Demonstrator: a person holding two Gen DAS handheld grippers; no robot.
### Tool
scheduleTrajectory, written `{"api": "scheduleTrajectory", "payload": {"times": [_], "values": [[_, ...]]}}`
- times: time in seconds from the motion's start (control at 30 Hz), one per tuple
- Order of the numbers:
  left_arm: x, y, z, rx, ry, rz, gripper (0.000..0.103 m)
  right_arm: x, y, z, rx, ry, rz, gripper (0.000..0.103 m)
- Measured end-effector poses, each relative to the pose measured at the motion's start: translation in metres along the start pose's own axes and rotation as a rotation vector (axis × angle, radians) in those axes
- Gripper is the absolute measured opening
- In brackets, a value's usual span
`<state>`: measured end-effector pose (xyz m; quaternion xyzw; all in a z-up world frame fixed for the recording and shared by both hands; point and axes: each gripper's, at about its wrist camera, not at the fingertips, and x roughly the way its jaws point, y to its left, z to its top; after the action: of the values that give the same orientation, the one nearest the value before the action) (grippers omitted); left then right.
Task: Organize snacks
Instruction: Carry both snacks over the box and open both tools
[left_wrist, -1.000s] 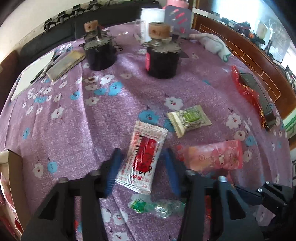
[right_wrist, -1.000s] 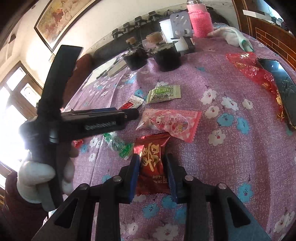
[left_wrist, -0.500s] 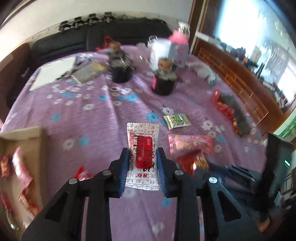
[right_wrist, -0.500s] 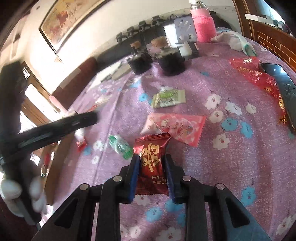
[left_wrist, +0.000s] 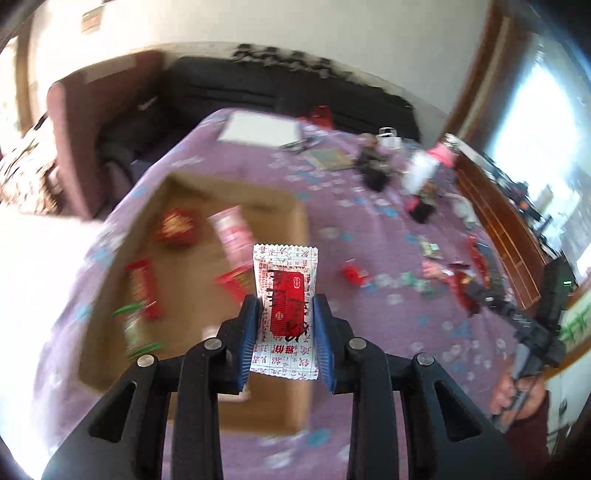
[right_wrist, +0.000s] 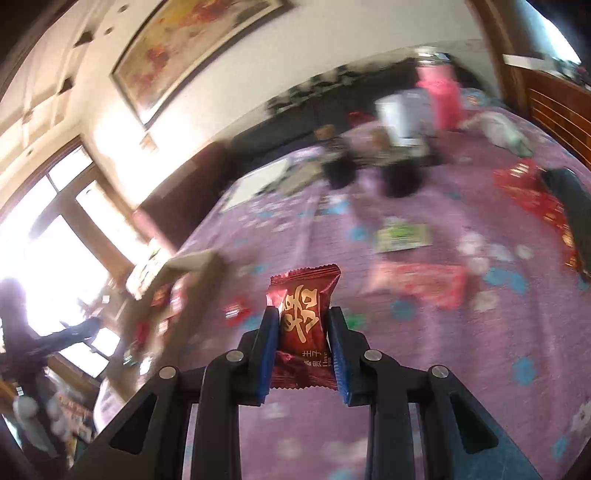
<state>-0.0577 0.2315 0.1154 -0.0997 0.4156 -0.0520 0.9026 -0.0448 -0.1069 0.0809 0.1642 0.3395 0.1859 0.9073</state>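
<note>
A: Start at the left gripper (left_wrist: 284, 334). What is between the blue pads?

B: A white snack packet with a red panel (left_wrist: 285, 308). The pads press on its two long edges, so the claw is clamped narrow on it. The packet stands on end, its top sticking out toward 12 o'clock past the fingertips, its lower edge hanging back toward the camera.

A: And beyond it?

B: Under and behind the packet, from about 9 to 11 o'clock, lies an open cardboard box (left_wrist: 295, 402) on the purple flowered tablecloth (left_wrist: 373, 236). Several red and green wrappers lie on the box floor, blurred. The held packet hangs over the box's right half.

A: Farther out?

B: At about 2 o'clock loose snacks are scattered on the cloth, too smeared to name apart. At 3 to 4 o'clock the other tool shows, with the person's hand (left_wrist: 511, 395) around its handle.

A: Now the right gripper (right_wrist: 303, 341).

B: It is also pinched narrow, holding a dark red foil packet with gold characters (right_wrist: 303, 325). The packet is upright between the pads, its crimped top at 12 o'clock above the fingertips.

A: Around that one?

B: At 1 o'clock, a pink packet (right_wrist: 424, 286) lies flat on the cloth; beyond it, a green and white packet (right_wrist: 404, 236). At 9 to 10 o'clock the corner of the cardboard box appears, with red wrappers inside. The held packet is beside the box, not over it.
</note>
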Motion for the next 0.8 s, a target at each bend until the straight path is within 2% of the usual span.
{"api": "scheduleTrajectory", "payload": {"times": [0.23, 0.43, 0.6, 0.8], "values": [[0.024, 0.061, -0.024, -0.115, 0.063, 0.069, 0.027, 0.037, 0.102, -0.007, -0.155, 0.105, 0.088, 0.027], [0.043, 0.087, -0.035, -0.171, 0.124, 0.072, 0.027, 0.098, 0.178, -0.021, -0.268, 0.212, 0.109, 0.027], [0.045, 0.09, -0.037, -0.182, 0.126, 0.071, 0.029, 0.144, 0.218, -0.025, -0.297, 0.284, 0.115, 0.027], [0.039, 0.1, -0.036, -0.217, 0.126, 0.035, 0.031, 0.188, 0.253, -0.03, -0.36, 0.321, 0.084, 0.028]]}}
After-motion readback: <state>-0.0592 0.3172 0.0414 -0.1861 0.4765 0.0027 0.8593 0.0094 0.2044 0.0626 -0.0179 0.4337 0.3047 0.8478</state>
